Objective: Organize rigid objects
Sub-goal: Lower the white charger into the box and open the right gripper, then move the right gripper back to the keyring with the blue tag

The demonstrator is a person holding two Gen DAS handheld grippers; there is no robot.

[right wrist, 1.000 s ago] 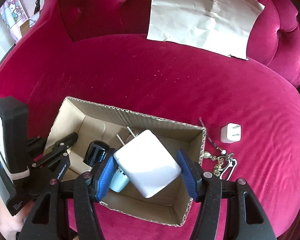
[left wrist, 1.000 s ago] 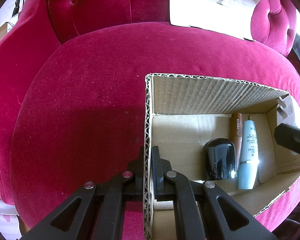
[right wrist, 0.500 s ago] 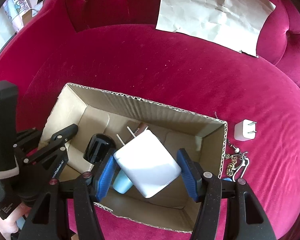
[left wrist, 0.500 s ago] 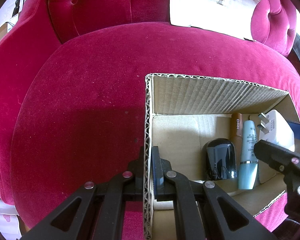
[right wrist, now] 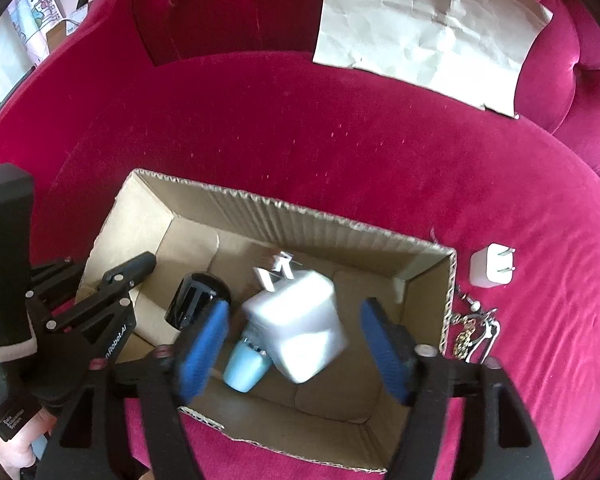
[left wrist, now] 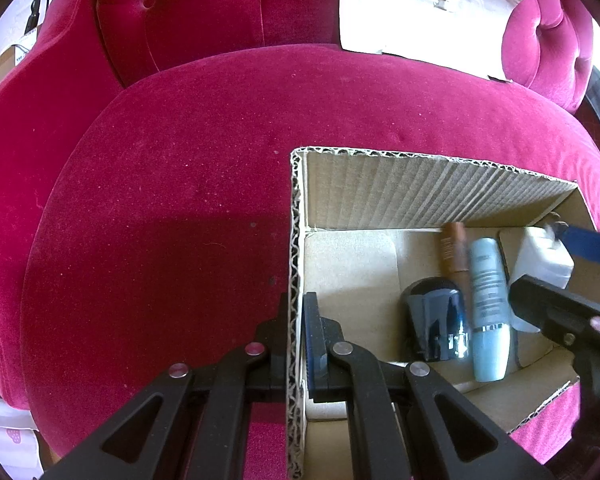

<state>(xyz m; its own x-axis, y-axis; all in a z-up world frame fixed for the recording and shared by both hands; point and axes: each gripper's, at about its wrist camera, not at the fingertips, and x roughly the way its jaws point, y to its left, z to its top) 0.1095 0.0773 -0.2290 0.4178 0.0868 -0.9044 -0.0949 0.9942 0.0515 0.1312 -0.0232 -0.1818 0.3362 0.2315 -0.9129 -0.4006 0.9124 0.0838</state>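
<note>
On the pink sofa a cardboard box is sitting, and I am pinching its side wall tight with my left gripper. My right gripper is hanging over the box, and its blue jaws have just been opening wide. Between them the big white charger is looking blurry, and the pads are not touching it. Under it, a black cap and a light blue tube are lying in the box. Outside the box, a small white plug and some keys are lying on the sofa.
</note>
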